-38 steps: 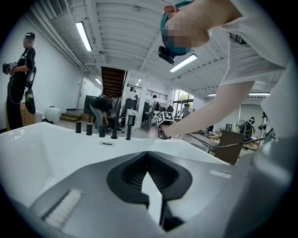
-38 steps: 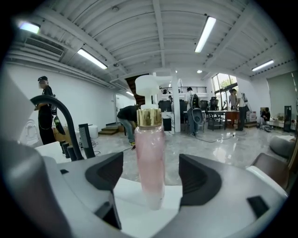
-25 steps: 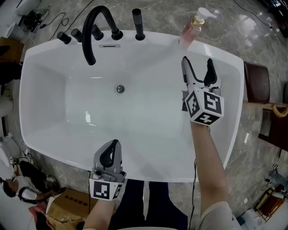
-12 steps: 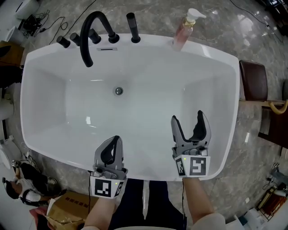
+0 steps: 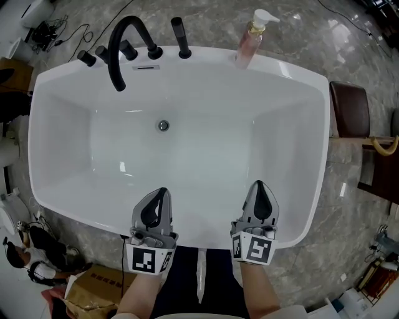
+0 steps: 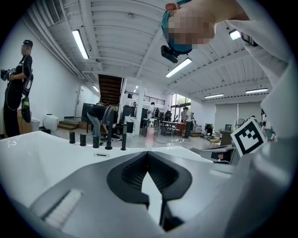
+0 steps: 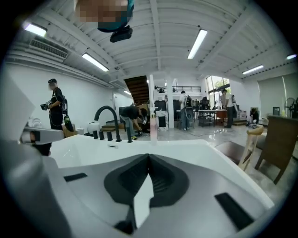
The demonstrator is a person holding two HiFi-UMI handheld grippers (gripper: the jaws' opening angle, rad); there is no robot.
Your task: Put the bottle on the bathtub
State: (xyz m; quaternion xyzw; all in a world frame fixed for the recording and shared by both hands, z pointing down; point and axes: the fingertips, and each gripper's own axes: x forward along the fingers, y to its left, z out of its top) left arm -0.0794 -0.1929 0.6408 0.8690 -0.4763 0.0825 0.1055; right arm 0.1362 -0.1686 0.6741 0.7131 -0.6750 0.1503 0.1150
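Inside the bathtub [image 5: 299,76] the basin is free room; on its far rim the black faucet [image 5: 115,59], knobs [image 5: 87,57] and bottle [image 5: 248,45] block passage.

On my feed the bathtub [image 5: 318,143] is smooth, glossy white, though I cannot tell whether it is acrylic or enamel, and ceiling lights reflect along its rim. The faucet [image 5: 115,62] is matt black metal. The bottle [image 5: 247,47] is clear pinkish plastic, with a white plastic pump [image 5: 262,17] on a shiny gold collar. The floor [image 5: 349,56] is polished grey veined stone with patches of glare. The left gripper [image 5: 160,193] and right gripper [image 5: 259,185] have matt grey plastic shells, and their pads [image 6: 135,169] look dull black, ribbed and rubbery. The chair [image 5: 350,109] looks like brown leather with a soft sheen.
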